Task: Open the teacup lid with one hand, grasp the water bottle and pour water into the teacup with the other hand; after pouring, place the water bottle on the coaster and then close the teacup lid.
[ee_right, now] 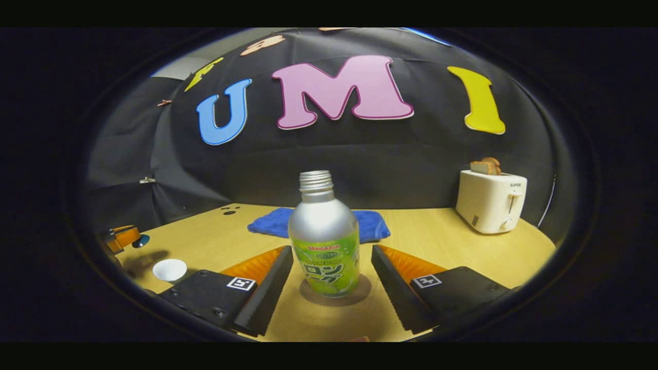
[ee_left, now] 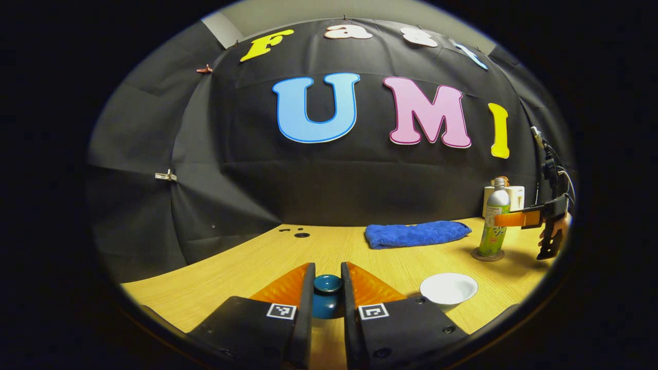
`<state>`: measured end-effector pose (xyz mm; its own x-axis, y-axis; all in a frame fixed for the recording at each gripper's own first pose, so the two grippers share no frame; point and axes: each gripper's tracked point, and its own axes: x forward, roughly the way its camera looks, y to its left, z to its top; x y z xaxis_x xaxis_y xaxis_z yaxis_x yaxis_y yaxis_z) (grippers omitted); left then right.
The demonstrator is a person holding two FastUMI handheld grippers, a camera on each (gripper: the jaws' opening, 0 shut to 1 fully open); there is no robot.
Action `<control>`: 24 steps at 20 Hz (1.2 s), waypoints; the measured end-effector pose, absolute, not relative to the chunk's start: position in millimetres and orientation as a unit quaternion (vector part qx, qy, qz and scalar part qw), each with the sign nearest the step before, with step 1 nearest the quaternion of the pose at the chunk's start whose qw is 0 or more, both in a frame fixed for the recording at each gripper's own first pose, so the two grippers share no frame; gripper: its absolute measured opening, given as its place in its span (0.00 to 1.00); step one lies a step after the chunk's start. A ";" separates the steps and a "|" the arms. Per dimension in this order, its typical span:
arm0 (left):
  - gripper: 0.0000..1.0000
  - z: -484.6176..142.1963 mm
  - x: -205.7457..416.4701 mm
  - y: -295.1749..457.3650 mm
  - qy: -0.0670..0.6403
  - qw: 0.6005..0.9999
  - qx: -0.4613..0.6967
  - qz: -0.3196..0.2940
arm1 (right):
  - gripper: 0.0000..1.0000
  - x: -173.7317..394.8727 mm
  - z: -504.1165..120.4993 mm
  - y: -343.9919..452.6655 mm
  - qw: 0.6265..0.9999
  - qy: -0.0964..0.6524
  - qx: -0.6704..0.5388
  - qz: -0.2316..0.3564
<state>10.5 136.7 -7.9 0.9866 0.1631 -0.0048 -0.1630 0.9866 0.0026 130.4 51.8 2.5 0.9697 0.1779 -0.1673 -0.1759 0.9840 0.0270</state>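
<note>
My left gripper (ee_left: 327, 271) is shut on the teal teacup lid (ee_left: 327, 304) and holds it above the table; the right gripper view shows that gripper (ee_right: 122, 237) with the lid (ee_right: 140, 240) at the far left. The white teacup (ee_left: 448, 289) stands uncovered to the right of it, also seen as the cup (ee_right: 170, 270). The silver and green water bottle (ee_right: 324, 241) stands upright, uncapped, on a round coaster (ee_right: 354, 298). My right gripper (ee_right: 331, 250) is open, one finger on each side of the bottle with small gaps.
A folded blue towel (ee_left: 416, 234) lies at the back of the wooden table (ee_left: 360, 257). A white toaster (ee_right: 491, 201) with bread in it stands at the back right. Small holes (ee_left: 301, 235) mark the table's far left.
</note>
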 end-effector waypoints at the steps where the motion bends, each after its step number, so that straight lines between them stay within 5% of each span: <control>1: 0.30 -7.8 10.7 136.2 0.003 0.997 0.000 0.079 | 0.94 119.6 6.5 49.9 0.993 0.079 -0.002 0.085; 10: 0.30 -6.8 13.0 73.1 0.004 1.000 -0.025 -0.008 | 0.89 28.6 7.2 67.0 0.991 0.028 -0.073 0.105; 24: 0.30 -5.7 25.1 -15.7 0.000 0.994 0.005 -0.108 | 0.93 24.2 -0.2 62.9 0.992 0.007 0.004 0.123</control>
